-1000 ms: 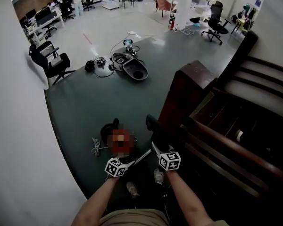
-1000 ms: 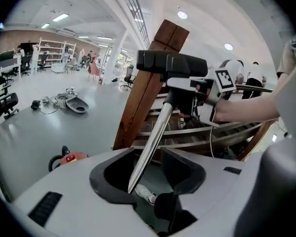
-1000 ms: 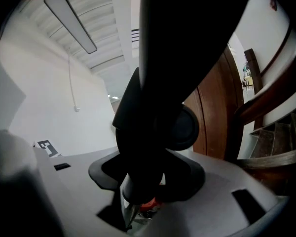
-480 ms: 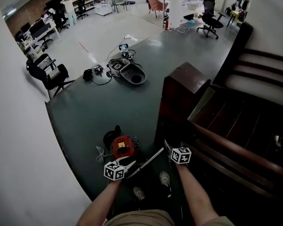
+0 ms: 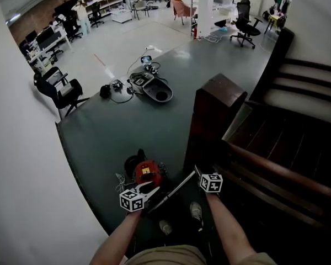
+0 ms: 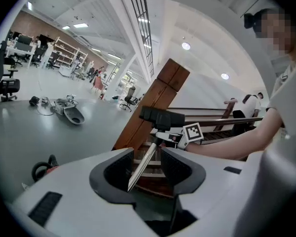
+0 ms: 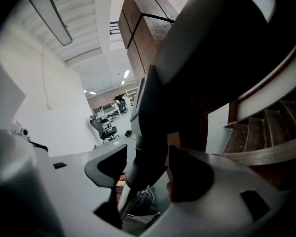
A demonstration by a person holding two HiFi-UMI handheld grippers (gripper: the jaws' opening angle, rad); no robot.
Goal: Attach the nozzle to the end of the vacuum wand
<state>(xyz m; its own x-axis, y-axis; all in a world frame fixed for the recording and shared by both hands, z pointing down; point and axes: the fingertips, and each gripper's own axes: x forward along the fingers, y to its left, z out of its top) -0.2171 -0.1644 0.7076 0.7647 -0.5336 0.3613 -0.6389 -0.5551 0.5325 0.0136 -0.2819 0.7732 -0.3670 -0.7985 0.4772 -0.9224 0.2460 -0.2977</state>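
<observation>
Left claw [image 6: 147, 154] clenched on silver metal wand [image 6: 140, 169]; right claw [image 7: 150, 152] just opening, released around black plastic nozzle [image 7: 202, 58]. Likely next: check seating.

In the right gripper view the nozzle [image 7: 207, 53] fills the frame, runs off the top edge and hides most of the stairs [image 7: 266, 127]. In my head view I lose it in the dark by the stair post [image 5: 212, 115]. The near end of the wand [image 6: 140, 169] drops out of sight behind the left gripper [image 6: 149, 154]. The gear [image 5: 151, 84] on the far floor [image 5: 116, 126] is too small to name.
</observation>
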